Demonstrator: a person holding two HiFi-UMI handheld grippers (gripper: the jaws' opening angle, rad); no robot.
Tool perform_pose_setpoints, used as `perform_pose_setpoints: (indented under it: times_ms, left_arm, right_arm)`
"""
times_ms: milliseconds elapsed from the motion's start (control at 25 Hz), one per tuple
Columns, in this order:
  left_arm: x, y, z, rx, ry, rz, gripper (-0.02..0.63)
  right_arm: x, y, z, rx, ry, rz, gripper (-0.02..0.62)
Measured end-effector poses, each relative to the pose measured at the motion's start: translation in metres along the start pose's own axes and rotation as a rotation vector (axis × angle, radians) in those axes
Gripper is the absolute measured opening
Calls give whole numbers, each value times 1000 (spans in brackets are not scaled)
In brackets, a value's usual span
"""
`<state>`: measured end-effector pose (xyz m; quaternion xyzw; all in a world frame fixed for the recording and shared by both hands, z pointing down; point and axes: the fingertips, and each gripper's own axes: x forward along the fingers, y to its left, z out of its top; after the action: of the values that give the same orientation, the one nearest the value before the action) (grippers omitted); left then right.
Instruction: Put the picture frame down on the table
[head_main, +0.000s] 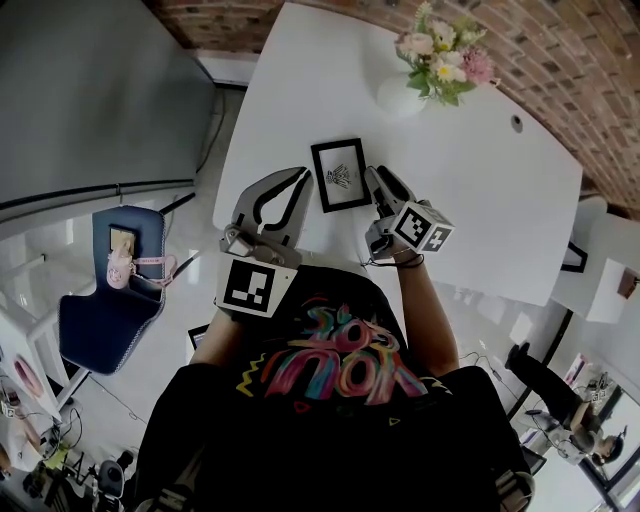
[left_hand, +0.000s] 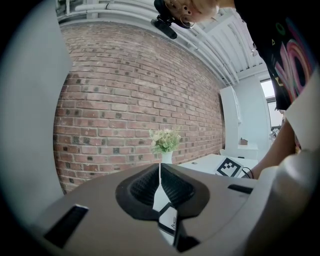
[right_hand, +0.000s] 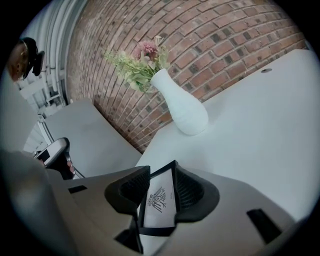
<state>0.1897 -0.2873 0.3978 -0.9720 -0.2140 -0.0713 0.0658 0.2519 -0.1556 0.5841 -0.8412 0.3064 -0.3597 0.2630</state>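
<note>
The black picture frame (head_main: 340, 175), with a small drawing on white, lies flat on the white table (head_main: 480, 170) near its front edge. My right gripper (head_main: 378, 182) is at the frame's right edge. In the right gripper view its jaws stand apart and the frame (right_hand: 159, 200) shows face-up through the gap of the gripper (right_hand: 162, 175), with no pad pressing it. My left gripper (head_main: 298, 176) hovers just left of the frame. In the left gripper view its pads (left_hand: 172, 187) meet on nothing, and a corner of the frame (left_hand: 169, 220) shows below them.
A white vase of flowers (head_main: 440, 60) stands at the table's far side by the brick wall, also seen as the vase (right_hand: 182, 105) in the right gripper view. A blue chair (head_main: 110, 300) stands on the floor to the left.
</note>
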Motion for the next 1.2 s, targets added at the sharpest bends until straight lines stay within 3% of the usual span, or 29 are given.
perform_pose_setpoints:
  times_ms: [360, 560, 840, 1200]
  left_arm:
    - [-5, -4, 25, 33, -52, 18, 29]
    - [-13, -2, 46, -95, -143, 79, 29]
    - [-17, -4, 72, -83, -197, 81, 29]
    - [-21, -4, 96, -49, -213, 72, 29]
  right_arm:
    - [-26, 48, 45, -104, -82, 108, 155]
    - [-51, 101, 76, -203, -141, 216, 152]
    - [-94, 172, 119, -368, -258, 364, 139]
    - [-140, 220, 148, -683, -388, 284, 88]
